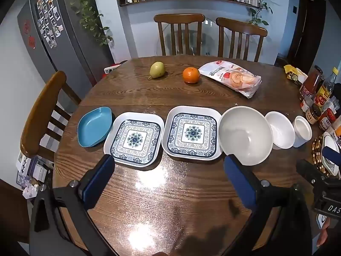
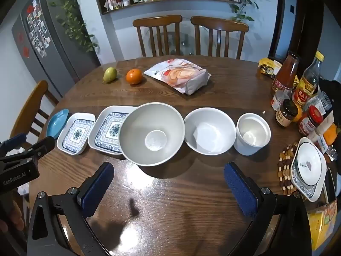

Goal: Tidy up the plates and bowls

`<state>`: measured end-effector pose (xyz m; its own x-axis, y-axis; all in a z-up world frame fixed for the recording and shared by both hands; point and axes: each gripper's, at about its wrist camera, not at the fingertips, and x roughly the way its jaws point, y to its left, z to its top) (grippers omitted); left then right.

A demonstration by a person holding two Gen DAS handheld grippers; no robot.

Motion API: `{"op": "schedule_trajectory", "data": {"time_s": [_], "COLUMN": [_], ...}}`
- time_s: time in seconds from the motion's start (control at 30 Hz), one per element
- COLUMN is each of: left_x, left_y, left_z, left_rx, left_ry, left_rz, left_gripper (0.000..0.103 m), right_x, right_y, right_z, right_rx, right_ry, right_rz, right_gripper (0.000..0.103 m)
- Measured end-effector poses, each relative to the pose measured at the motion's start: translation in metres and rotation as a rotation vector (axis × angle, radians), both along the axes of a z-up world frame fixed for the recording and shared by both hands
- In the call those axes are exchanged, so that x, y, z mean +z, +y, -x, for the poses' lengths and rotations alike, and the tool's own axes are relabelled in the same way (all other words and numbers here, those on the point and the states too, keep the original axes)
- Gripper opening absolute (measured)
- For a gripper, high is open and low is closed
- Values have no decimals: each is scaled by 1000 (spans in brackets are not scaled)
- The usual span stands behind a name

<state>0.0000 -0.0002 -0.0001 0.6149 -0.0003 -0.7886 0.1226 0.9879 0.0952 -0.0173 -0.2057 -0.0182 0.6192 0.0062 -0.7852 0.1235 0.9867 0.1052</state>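
risk: dishes sit edge to edge in a row mid-desk (image 1: 170,192), so lifting one may knock its neighbour or slip off smooth rims | count: one blue dish (image 1: 94,127), two patterned plates (image 1: 135,138), three white bowls (image 2: 152,133) | left gripper (image 1: 168,164) and right gripper (image 2: 168,170): jaws wide apart, empty, hovering short of the row

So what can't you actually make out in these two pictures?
- Jar and bottle labels, right wrist view: print too small to read.
- Larger patterned plate, right wrist view: its right side is hidden behind the big grey bowl.
- Plate on the trivet, left wrist view: partly covered by the right gripper and cut by the edge.
- Fridge photos, left wrist view: too small to make out.
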Motion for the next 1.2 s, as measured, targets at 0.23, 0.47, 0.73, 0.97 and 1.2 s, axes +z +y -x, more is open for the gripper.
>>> {"op": "schedule_trajectory", "data": {"time_s": [0.23,0.47,0.73,0.97,1.2], "left_x": [0,2,-1,1,0], "left_y": [2,-6,0,1,1], "left_z": [1,5,16,22,25], "left_rx": [3,1,-22,-26,-28], "left_ry": [-9,-7,-16,-38,-54], "left_rz": [18,9,17,17,7], "left_gripper": [102,102,102,102,102], "right_x": [2,5,6,5,5], "right_y": [1,7,8,11,19], "right_z": [2,9,16,22,24], "right_rx": [2,7,7,13,19], "right_ry": [-4,-17,-19,-28,-28], "right_rz": [-10,-8,-5,-9,-8], "right_gripper": [103,103,103,103,103]}}
